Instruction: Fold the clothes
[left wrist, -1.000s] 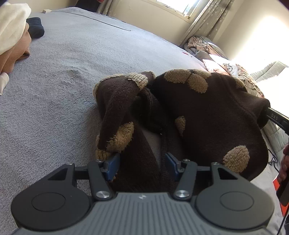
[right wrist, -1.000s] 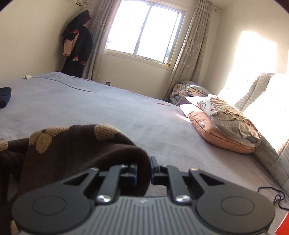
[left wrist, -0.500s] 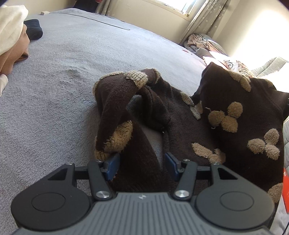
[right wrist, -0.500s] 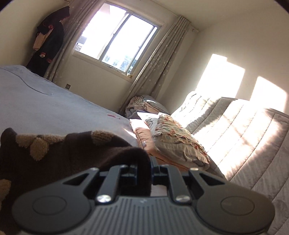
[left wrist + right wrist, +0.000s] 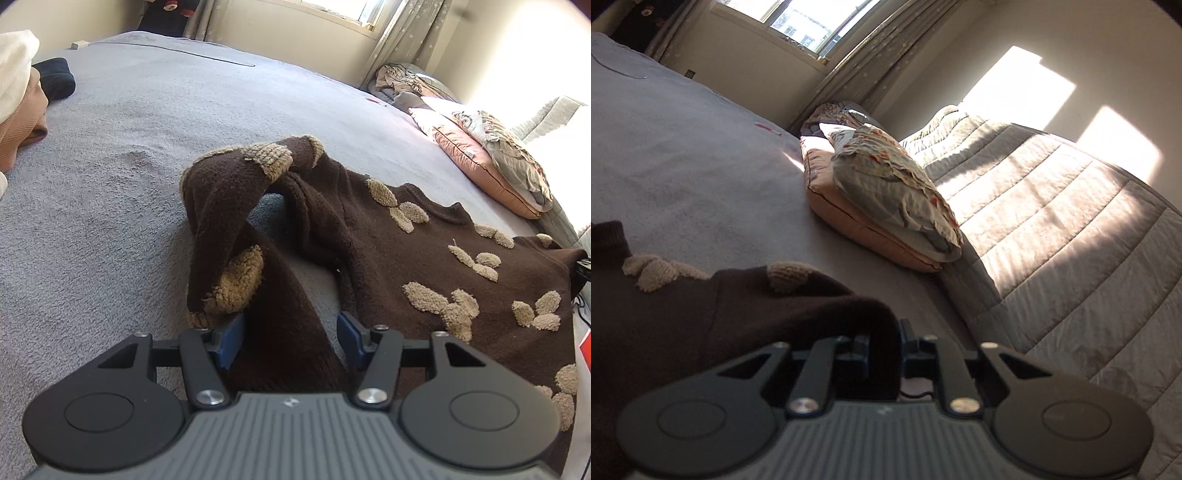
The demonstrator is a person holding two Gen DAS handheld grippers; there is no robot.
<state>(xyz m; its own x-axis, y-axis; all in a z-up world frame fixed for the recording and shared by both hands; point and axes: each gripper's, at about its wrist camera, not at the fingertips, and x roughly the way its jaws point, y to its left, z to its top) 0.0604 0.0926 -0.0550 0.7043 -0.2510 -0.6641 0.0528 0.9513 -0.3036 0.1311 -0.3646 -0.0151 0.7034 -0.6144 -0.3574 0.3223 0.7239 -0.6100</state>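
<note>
Pulling the far side of the brown sweater out with my right tool has just made it lie much flatter on the bed. A moment ago that half stood up in a tall lump. Now the front shows, with its tan fuzzy patches facing up and the neck hole toward the pillows. That is good for folding, I think — a flat sweater is easier to fold than a bunched one.

My right tool is pinched on a fold of the brown cloth, with the two sides close together and the dark knit squeezed between them. It looks toward the quilt at the bed's right edge; earlier it faced the window and the middle of the bed.

My left tool has hardly moved. Its blue pads stand apart with a thick strip of the sweater running between them. I cannot tell if they squeeze it or only sit beside it.

One sleeve is bent over itself just past my left tool, and it looks the same as before — curled up, not flat. So the body is spread near the bed's near edge, but the sleeve needs to be laid out before I can fold.

Some other clothes sit at the bed's left edge.
</note>
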